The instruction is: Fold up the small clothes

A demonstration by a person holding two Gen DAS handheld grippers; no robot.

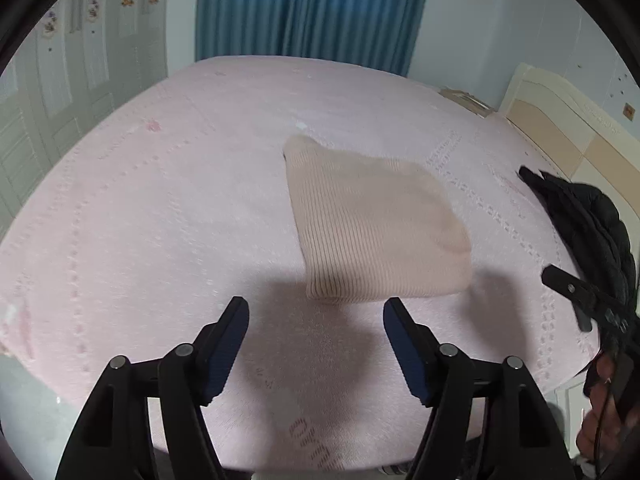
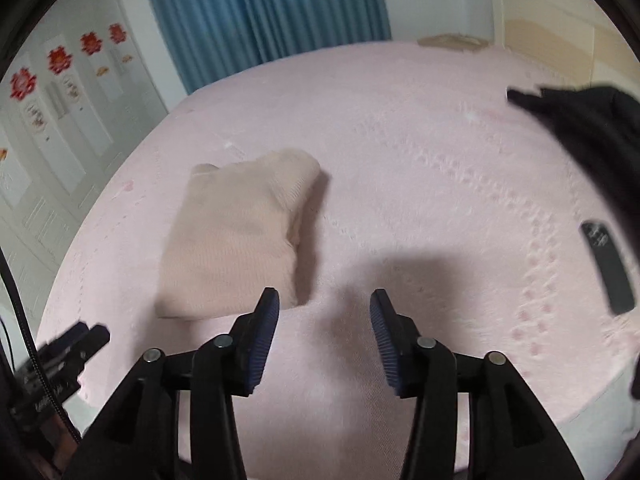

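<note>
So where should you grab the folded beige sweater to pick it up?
Probably the thick near edge of the folded beige sweater, coming in low from the front. The layers stack there facing the left tool, whose jaws are open and empty. A pinch across that edge should catch every layer together.

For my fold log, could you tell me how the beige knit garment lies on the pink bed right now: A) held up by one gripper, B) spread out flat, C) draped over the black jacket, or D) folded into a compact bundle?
D: the beige knit garment lies as a folded bundle on the bed, untouched by either open gripper.
</note>
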